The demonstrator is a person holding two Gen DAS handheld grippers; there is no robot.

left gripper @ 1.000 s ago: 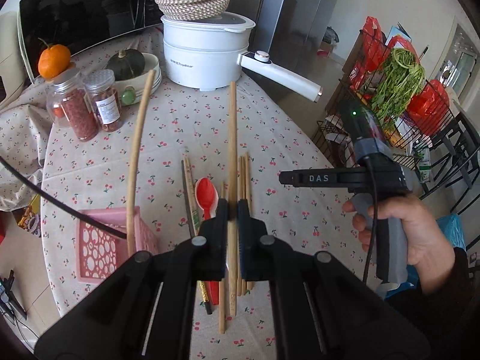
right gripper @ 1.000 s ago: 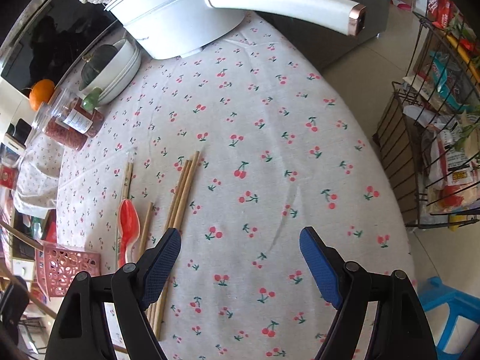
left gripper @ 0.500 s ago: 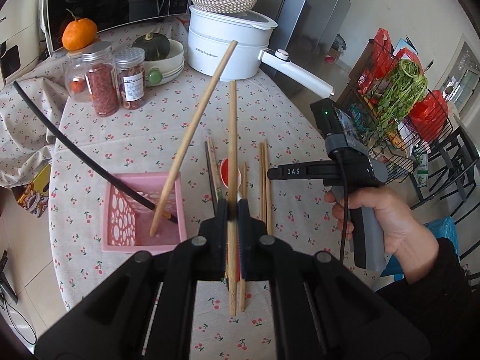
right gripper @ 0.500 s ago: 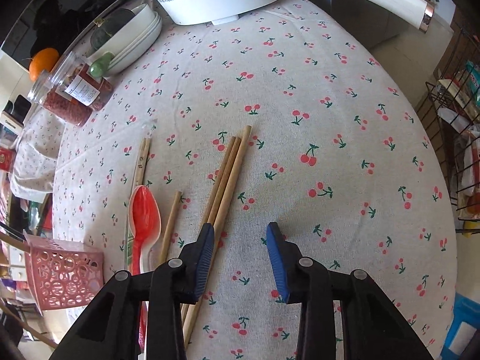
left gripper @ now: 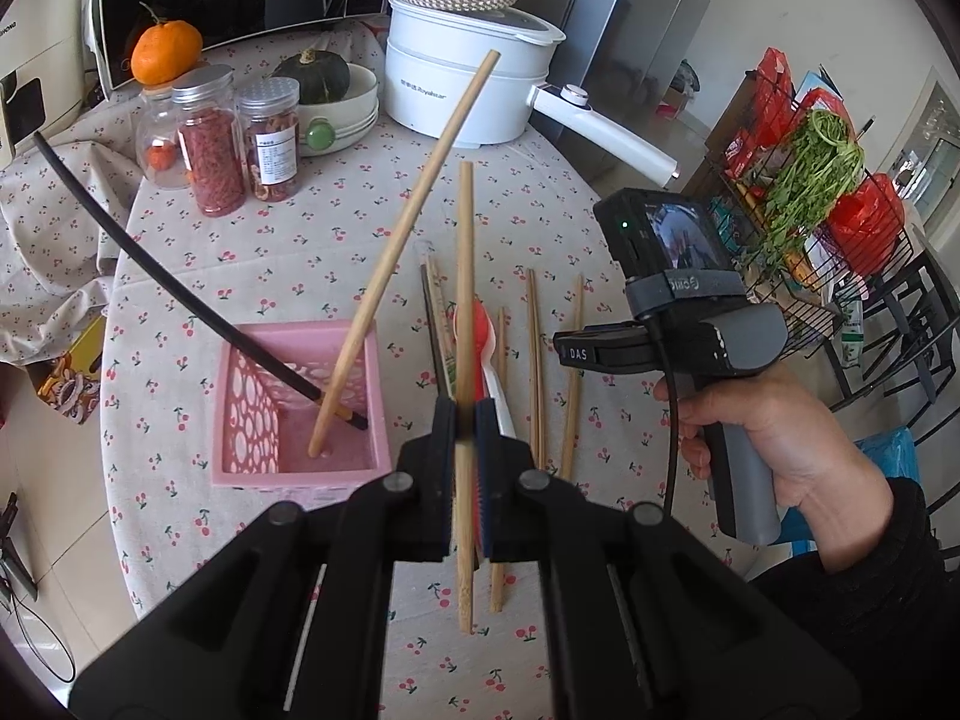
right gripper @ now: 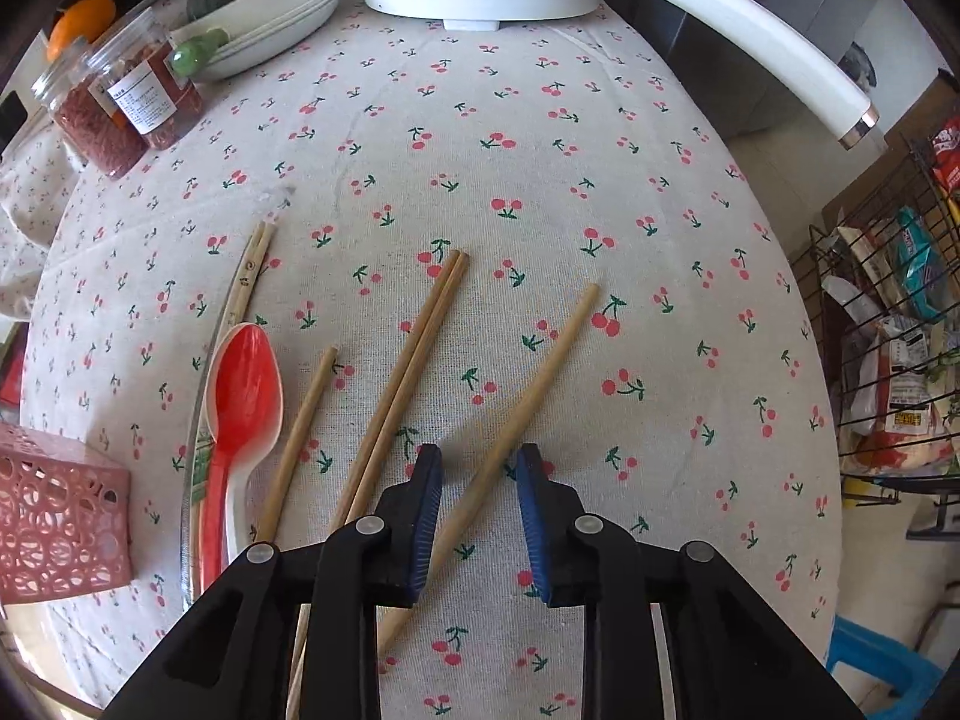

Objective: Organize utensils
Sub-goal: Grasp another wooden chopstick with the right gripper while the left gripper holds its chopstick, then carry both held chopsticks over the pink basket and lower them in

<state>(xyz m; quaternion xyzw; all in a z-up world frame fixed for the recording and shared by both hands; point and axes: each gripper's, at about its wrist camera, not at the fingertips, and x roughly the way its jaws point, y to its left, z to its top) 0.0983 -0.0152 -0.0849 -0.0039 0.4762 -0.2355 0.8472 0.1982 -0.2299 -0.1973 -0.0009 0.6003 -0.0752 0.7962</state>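
Note:
My left gripper [left gripper: 464,420] is shut on a wooden chopstick [left gripper: 465,276], held above the table just right of the pink basket [left gripper: 360,468]. One wooden chopstick [left gripper: 396,258] and a black chopstick [left gripper: 180,294] lean in the basket. My right gripper [right gripper: 478,468] is open, low over the cloth, its jaws on either side of a single chopstick [right gripper: 528,396]. A pair of chopsticks [right gripper: 408,372], a shorter stick [right gripper: 300,438], a red spoon [right gripper: 240,396] and a wrapped pair [right gripper: 246,276] lie to its left. The basket [right gripper: 54,516] shows at the far left.
A white electric pot [left gripper: 474,84] with a long handle [right gripper: 738,42] stands at the back, beside a bowl with a squash [left gripper: 324,90], two jars [left gripper: 240,138] and an orange [left gripper: 165,51]. A wire rack [left gripper: 810,210] of groceries stands right of the table.
The right gripper dropped lower and moved right, from beside the pair to astride a single chopstick that now lies apart to the right. The left gripper rose and pulled back with its chopstick.

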